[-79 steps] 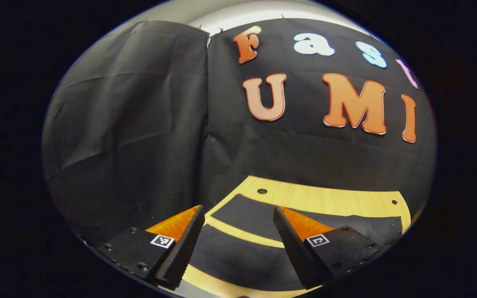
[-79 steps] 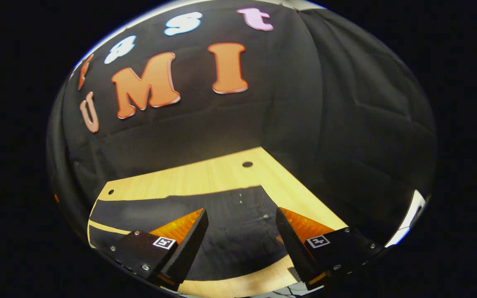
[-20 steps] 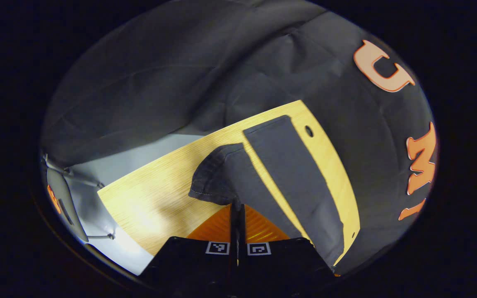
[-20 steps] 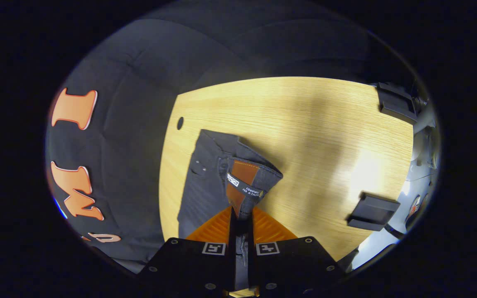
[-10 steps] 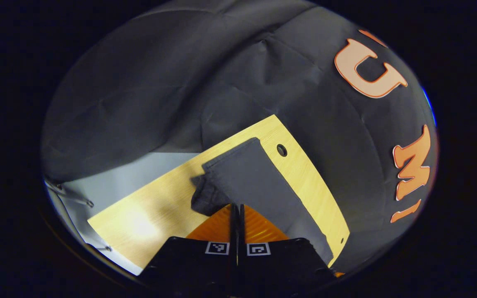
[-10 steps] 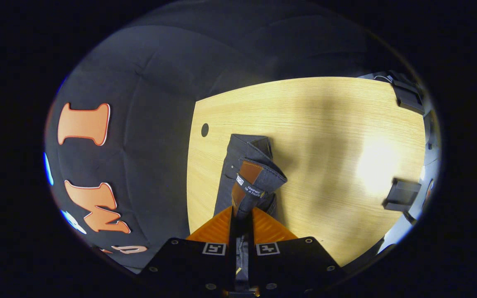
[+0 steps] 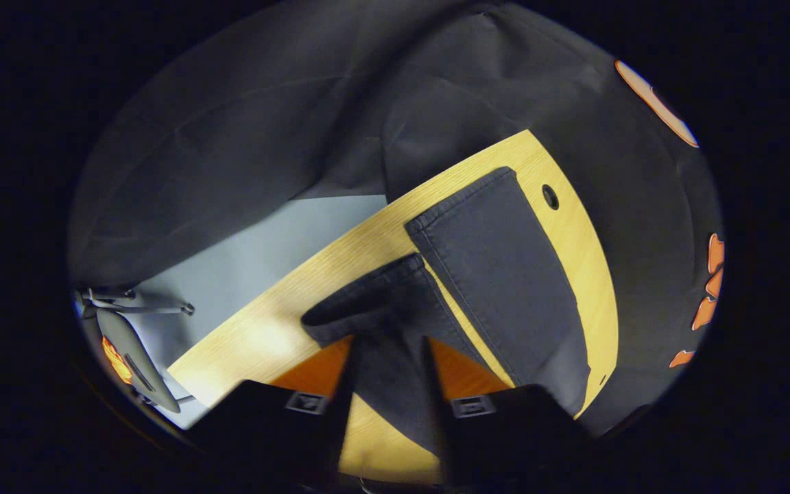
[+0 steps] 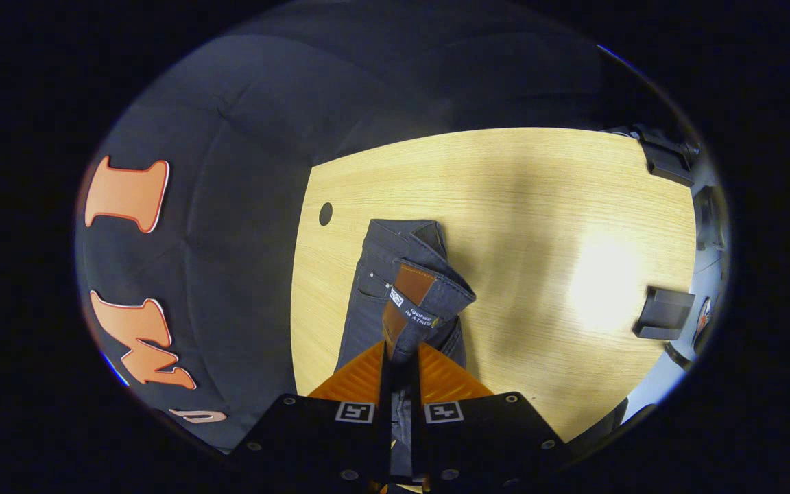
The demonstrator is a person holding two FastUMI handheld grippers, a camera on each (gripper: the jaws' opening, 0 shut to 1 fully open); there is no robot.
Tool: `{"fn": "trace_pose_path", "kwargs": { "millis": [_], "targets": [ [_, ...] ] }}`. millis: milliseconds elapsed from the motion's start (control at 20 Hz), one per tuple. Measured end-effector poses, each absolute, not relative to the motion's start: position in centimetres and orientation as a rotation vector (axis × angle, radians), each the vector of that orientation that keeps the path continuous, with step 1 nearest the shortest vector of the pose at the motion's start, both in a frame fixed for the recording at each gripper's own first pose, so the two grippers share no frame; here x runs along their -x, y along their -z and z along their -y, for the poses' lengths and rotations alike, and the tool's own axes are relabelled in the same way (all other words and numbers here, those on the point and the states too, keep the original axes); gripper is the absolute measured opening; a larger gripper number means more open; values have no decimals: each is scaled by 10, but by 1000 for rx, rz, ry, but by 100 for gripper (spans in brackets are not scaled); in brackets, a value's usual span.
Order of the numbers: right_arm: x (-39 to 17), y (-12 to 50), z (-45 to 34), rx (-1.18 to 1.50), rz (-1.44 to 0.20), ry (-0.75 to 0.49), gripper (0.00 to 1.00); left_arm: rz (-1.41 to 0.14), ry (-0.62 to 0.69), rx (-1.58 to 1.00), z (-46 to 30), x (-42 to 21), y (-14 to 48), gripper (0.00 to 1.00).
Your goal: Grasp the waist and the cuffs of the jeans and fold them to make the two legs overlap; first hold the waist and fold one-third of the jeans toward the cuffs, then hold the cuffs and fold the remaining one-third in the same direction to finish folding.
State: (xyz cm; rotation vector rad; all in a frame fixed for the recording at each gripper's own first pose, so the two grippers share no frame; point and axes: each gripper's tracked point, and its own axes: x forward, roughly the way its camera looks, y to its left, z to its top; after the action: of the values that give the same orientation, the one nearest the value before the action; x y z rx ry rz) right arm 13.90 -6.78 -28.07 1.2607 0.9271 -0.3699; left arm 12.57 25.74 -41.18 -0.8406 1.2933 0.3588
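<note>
The dark jeans [image 7: 498, 274] lie on the pale wooden desk [image 7: 265, 336], close to the edge that meets the black cloth wall. In the left gripper view the left claw [image 7: 388, 384] has its fingers parted, with one cuff [image 7: 367, 309] lying loose between them — the fabric passes through the gap, and neither finger visibly presses on it. The other leg lies flat just beyond, its hem near a round hole [image 7: 550, 197] in the desk.

In the right gripper view the right claw [image 8: 400, 370] is closed tight on the waist [image 8: 422, 295] — the band is pinched between both fingers and lifted, its brown patch [image 8: 410, 283] turned up. The rest of the jeans trails flat toward the desk's far edge. A small black block [image 8: 662, 312] rests well apart on the desk.
</note>
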Motion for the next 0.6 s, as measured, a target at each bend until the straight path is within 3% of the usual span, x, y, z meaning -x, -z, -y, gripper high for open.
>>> {"fn": "trace_pose_path", "kwargs": {
  "millis": [100,250,350,550,600],
  "targets": [
    [-141,281,66,-1260,-932,366,12,-1373,-380,808,-252,-112,414,99],
    [-140,282,66,-1275,-928,361,12,-1449,-429,786,-247,-100,439,95],
    [-137,284,68,-1276,-931,361,12,-1549,-481,756,-248,-78,455,61],
    [-130,289,72,-1302,-931,365,12,-1467,-480,850,-245,-88,453,4],
    [-128,290,74,-1311,-931,367,12,-1436,-466,866,-247,-85,448,2]
  ]
}}
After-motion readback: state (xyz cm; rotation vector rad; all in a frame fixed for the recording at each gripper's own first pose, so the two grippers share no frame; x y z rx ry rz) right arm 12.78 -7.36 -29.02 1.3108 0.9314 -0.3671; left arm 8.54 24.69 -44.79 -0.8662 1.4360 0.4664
